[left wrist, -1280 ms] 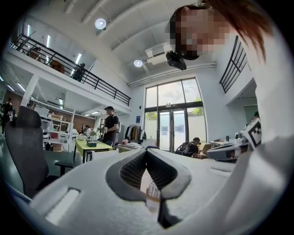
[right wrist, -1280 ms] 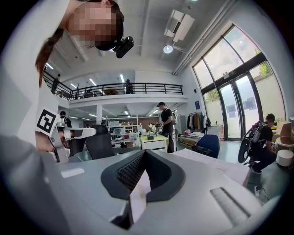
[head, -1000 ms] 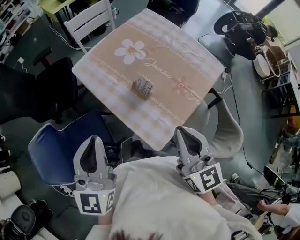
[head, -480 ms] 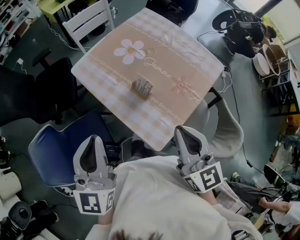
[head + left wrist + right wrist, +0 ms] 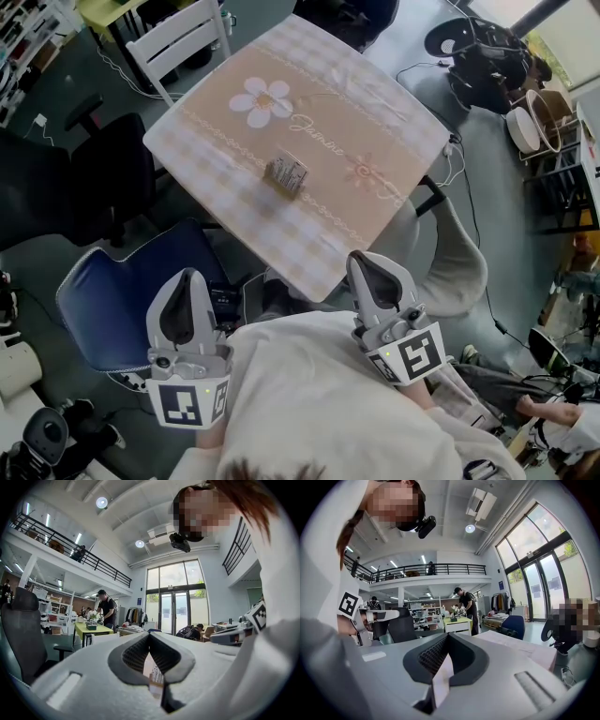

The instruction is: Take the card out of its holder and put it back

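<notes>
A small card holder (image 5: pixel 286 174) with cards in it stands near the middle of the table (image 5: pixel 375 122), which wears a checked cloth with a flower print. Both grippers are held close to my body, short of the table's near edge and apart from the holder. My left gripper (image 5: pixel 187 275) is shut with nothing in it; in the left gripper view its jaws (image 5: pixel 149 633) meet at the tips, and the holder (image 5: pixel 156 675) shows small through the gap below. My right gripper (image 5: pixel 364 255) is also shut and empty, with its tips (image 5: pixel 447 634) together.
A blue chair (image 5: pixel 117 291) stands just beyond the left gripper, a black office chair (image 5: pixel 98 183) to its left, and a white chair (image 5: pixel 178 37) at the table's far left corner. A grey seat (image 5: pixel 450 258) is on the right. Bags and cables lie on the floor at the upper right.
</notes>
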`<state>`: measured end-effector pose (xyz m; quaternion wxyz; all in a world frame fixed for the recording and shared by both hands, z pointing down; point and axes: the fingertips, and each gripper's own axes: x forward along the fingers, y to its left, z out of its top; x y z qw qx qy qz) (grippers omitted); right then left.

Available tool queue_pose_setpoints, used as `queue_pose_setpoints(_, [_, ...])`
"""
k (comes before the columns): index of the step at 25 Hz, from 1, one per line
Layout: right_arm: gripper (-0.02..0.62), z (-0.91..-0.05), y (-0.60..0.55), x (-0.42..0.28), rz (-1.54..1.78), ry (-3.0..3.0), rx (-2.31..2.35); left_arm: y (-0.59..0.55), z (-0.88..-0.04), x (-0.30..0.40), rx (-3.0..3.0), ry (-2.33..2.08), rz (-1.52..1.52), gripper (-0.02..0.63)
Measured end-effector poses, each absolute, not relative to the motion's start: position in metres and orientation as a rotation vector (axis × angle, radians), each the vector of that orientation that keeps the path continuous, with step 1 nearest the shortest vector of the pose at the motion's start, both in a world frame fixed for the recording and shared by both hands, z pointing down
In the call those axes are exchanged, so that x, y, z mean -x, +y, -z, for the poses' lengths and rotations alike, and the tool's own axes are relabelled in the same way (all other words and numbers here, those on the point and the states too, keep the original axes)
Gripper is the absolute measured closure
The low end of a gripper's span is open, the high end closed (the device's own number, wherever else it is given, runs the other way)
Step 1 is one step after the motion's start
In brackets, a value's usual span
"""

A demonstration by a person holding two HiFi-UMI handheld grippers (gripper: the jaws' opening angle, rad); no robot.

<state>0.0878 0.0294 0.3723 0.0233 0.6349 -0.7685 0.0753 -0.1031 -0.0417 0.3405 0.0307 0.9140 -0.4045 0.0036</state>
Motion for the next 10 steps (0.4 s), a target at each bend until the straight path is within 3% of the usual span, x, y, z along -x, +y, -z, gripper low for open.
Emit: queue_pose_setpoints(10, [0.594, -0.3744, 0.0246, -0.0882, -0.248, -2.378, -1.969, -0.048, -0.3424, 0.1056, -2.808, -1.258, -0.003, 0.607])
